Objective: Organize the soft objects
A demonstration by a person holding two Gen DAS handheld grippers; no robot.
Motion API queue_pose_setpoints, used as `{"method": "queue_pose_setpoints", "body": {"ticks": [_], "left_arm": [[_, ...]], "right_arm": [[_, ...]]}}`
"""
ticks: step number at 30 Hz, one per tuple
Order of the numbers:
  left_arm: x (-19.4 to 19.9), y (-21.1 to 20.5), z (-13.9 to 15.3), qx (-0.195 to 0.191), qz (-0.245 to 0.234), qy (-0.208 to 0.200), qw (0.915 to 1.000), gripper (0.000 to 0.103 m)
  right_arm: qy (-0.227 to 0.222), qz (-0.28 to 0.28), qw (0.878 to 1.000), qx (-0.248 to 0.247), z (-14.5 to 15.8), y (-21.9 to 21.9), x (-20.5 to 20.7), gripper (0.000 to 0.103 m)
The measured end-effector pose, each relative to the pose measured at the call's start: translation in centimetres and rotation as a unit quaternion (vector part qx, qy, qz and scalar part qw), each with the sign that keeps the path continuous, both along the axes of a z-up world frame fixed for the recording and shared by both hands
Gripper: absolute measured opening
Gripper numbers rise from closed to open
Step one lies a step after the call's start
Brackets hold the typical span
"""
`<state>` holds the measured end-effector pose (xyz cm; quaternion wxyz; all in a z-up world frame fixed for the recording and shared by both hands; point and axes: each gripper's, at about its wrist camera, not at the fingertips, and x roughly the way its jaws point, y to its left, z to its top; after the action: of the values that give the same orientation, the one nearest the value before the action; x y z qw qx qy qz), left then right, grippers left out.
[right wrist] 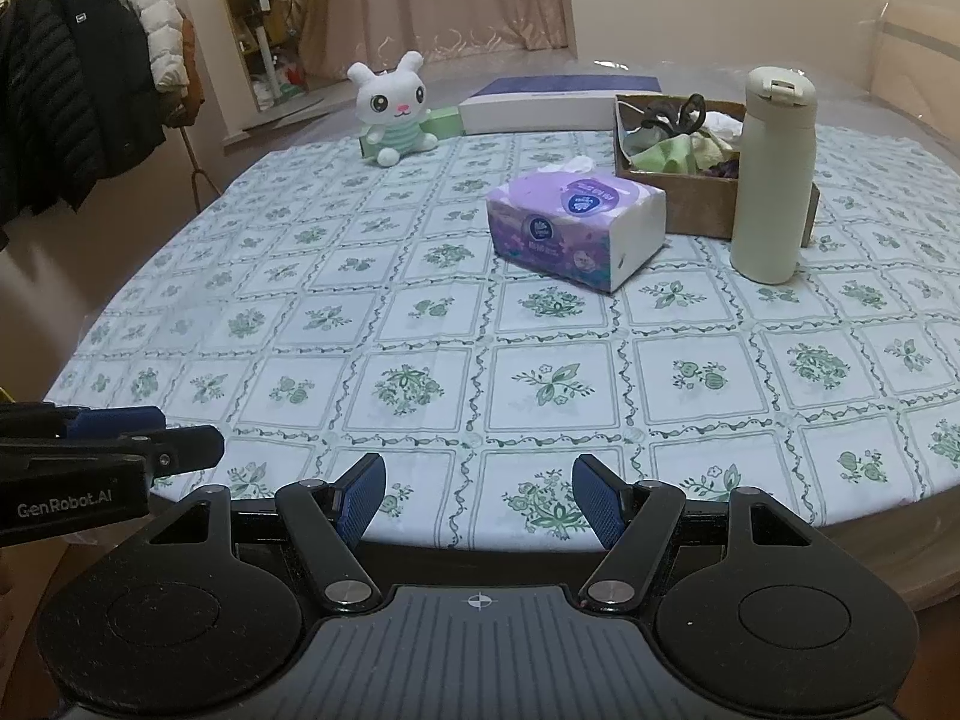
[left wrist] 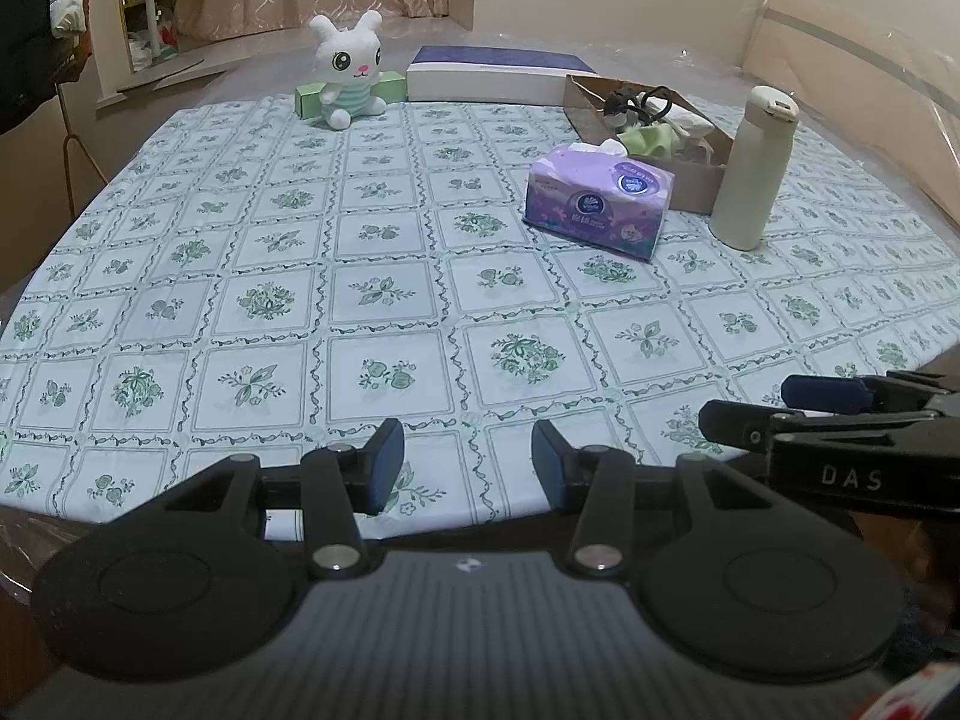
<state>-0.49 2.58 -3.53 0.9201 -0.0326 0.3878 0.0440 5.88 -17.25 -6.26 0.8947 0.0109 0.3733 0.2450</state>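
Note:
A white plush rabbit (left wrist: 348, 69) (right wrist: 393, 108) in a striped top sits at the far side of the table, leaning on a green box (left wrist: 312, 97). A purple pack of tissues (left wrist: 597, 198) (right wrist: 573, 222) lies right of the middle. Behind it a brown cardboard box (left wrist: 690, 180) (right wrist: 690, 204) holds cloths and a black cord. My left gripper (left wrist: 468, 465) hangs open over the near table edge with nothing between its pads. My right gripper (right wrist: 477, 495) is open wider, also empty, at the near edge. Each one shows from the side in the other's view: the right gripper (left wrist: 840, 420), the left gripper (right wrist: 120, 444).
A tall cream flask (left wrist: 756, 168) (right wrist: 774, 174) stands upright beside the cardboard box. A flat white box with a dark blue lid (left wrist: 498, 75) (right wrist: 558, 99) lies at the back. The round table (left wrist: 360, 276) has a green floral cloth. Coats (right wrist: 78, 96) hang on a rack at left.

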Motion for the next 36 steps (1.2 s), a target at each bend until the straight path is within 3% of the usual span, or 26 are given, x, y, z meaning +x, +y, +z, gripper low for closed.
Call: {"method": "queue_pose_setpoints", "body": {"ticks": [36], "left_arm": [[0.37,-0.18,-0.52,-0.003,-0.005,0.003,1.0,0.044]], "right_arm": [[0.004,0.0,1.0,0.0,-0.22,0.18,0.25,0.069]]}}
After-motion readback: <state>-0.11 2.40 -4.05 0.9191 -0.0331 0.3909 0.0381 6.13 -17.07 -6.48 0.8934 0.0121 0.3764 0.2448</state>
